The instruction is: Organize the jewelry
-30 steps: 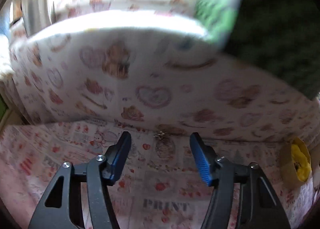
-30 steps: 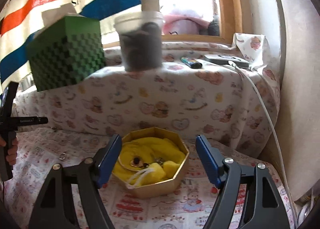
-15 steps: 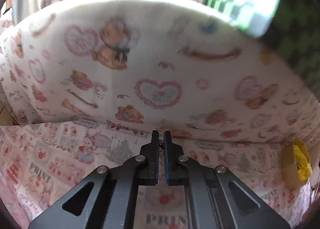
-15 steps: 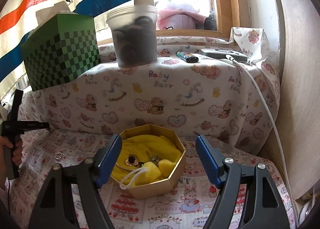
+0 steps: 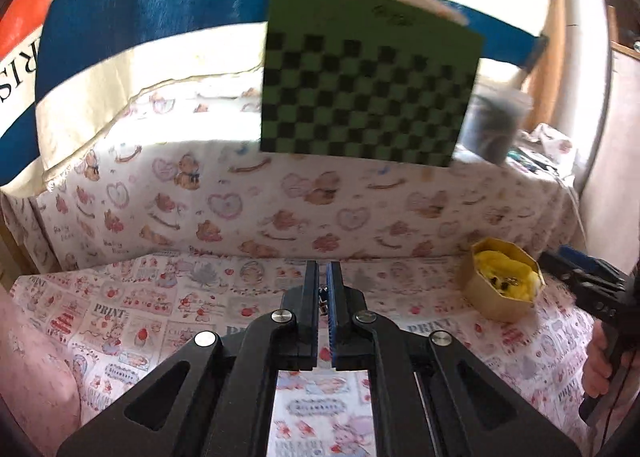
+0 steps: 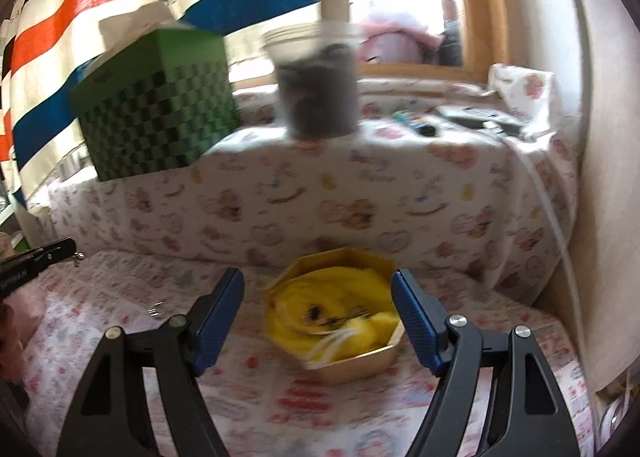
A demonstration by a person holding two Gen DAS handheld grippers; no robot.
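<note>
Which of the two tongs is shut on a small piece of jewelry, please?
The left tongs: closed, pinching a small metal piece. The right tongs stand wide open and empty before the gold box.

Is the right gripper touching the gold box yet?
Apart. The right wrist view shows the right gripper open, hovering short of the gold box, with patterned cloth visible between each finger and its walls.

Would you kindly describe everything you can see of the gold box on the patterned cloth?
The gold box is a low, open, many-sided container, seemingly card with a shiny gold finish. It sits upright on the printed cloth by the draped ledge. Crumpled yellow fabric with a white drawstring lines it, and small dark and metallic pieces, too blurred to identify, lie on top. The right gripper's open fingers frame it without touching.
</note>
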